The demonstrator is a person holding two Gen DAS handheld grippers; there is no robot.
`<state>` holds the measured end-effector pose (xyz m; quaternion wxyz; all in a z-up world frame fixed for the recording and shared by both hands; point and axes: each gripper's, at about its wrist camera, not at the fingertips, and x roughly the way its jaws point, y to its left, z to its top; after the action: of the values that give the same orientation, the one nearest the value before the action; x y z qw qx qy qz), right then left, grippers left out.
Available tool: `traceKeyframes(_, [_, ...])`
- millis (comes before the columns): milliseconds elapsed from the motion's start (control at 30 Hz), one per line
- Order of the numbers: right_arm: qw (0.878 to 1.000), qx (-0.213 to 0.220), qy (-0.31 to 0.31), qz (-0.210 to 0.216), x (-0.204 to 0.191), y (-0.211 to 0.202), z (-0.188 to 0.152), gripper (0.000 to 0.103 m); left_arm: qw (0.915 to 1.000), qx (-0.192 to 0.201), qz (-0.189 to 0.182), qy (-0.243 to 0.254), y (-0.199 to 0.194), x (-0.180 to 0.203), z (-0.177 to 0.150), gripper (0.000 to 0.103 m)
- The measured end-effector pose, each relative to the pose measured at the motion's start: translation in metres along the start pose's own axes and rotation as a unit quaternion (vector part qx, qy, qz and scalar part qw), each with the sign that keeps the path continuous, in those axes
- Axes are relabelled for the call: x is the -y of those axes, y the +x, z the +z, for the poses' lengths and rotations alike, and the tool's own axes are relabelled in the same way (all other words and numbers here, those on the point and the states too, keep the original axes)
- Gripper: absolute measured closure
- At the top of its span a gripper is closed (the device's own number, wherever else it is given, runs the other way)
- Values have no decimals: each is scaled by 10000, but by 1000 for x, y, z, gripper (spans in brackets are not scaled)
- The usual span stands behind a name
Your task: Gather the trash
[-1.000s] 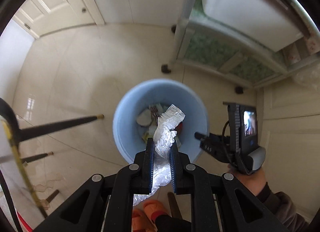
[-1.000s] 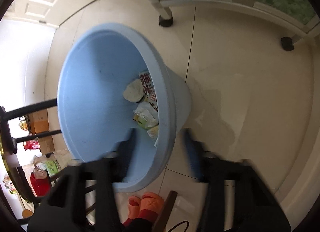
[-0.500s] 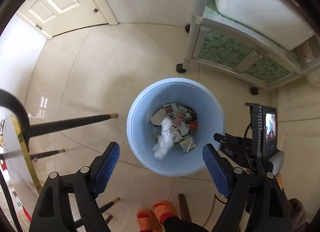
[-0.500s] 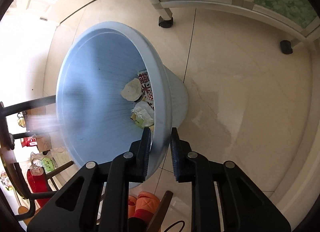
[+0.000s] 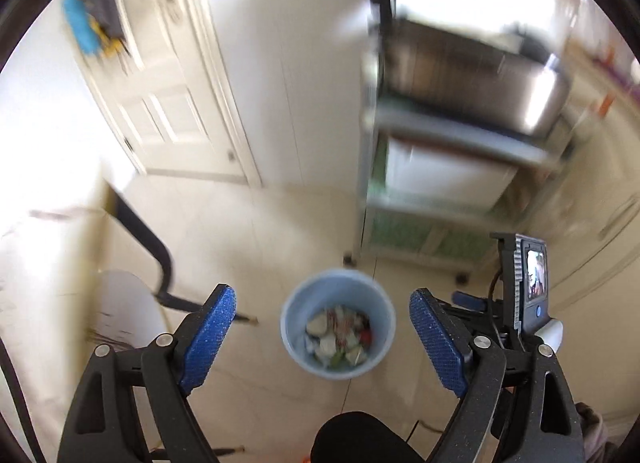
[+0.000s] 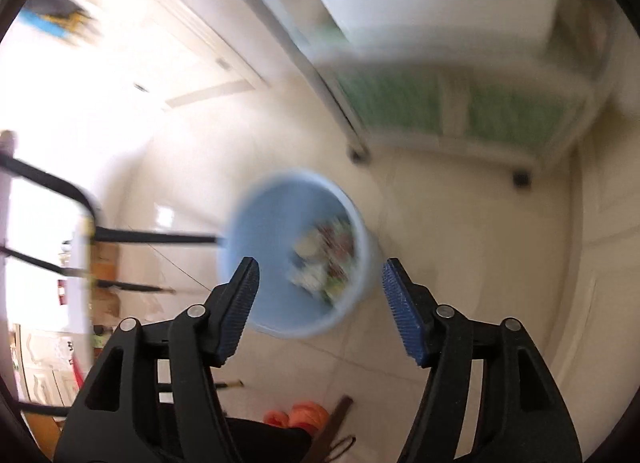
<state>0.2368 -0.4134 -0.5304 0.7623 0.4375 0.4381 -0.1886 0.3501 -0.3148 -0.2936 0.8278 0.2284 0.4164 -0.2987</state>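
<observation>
Two grippers, left gripper (image 5: pixel 322 343) and right gripper (image 6: pixel 320 303), are spreading wider, nothing between them. The blue bin (image 5: pixel 338 323) sits on the floor, trash (image 5: pixel 340 337) inside; probably light, grab its thin rim

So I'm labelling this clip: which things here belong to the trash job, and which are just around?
Job:
- round light-blue plastic bin
- mixed wrappers and paper inside it
- left gripper, right gripper, both opening, nothing between their fingers

Around:
- white panelled door
- green-fronted metal cabinet
- black chair legs
- orange slippers
</observation>
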Motion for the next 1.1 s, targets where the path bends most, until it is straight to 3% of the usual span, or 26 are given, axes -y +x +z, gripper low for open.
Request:
traceKeyframes(100, [9936, 868, -679, 235, -62, -83, 11, 34, 9980, 611, 104, -130, -74, -13, -12, 13])
traceKeyframes(233, [9688, 1868, -1575, 419, -145, -182, 4, 19, 9865, 1546, 424, -332, -177, -32, -41, 1])
traceKeyframes(300, [9457, 2349, -2202, 453, -191, -235, -14, 19, 9770, 1961, 682, -480, -222, -37, -63, 1])
traceKeyframes(333, [9333, 2595, -2426, 522, -210, -256, -24, 14, 9721, 2128, 838, -514, -241, -37, -74, 1])
traceKeyframes(400, [9135, 2897, -2785, 635, -239, -290, -46, 9, 9586, 2483, 1237, -646, -277, -38, -101, 1])
traceKeyframes(467, [8863, 3286, -3166, 792, -267, -325, -73, 8, 9455, 2754, 1561, -768, -311, -36, -130, 1])
traceKeyframes(567, [8604, 3547, -3511, 1029, -304, -356, -107, 7, 9240, 3069, 2039, -1021, -351, -28, -175, 1])
traceKeyframes(633, [8434, 3693, -3724, 1167, -325, -374, -127, 0, 9080, 3266, 2377, -1114, -376, -20, -205, 1])
traceKeyframes(700, [8251, 3930, -3858, 1259, -341, -392, -145, 0, 8967, 3383, 2578, -1224, -392, -9, -228, 1])
traceKeyframes(767, [8090, 4100, -3960, 1435, -355, -407, -160, 0, 8872, 3431, 2783, -1332, -401, 3, -243, 0])
traceKeyframes(933, [7755, 4365, -4191, 1802, -377, -434, -199, 0, 8471, 3685, 3435, -1691, -424, 34, -283, 0])
traceKeyframes(1000, [7667, 4409, -4284, 1854, -383, -434, -210, 0, 8441, 3722, 3428, -1775, -428, 45, -295, 0])
traceKeyframes(1100, [7594, 4441, -4373, 1867, -380, -432, -228, 0, 8462, 3690, 3378, -1835, -429, 69, -311, 0])
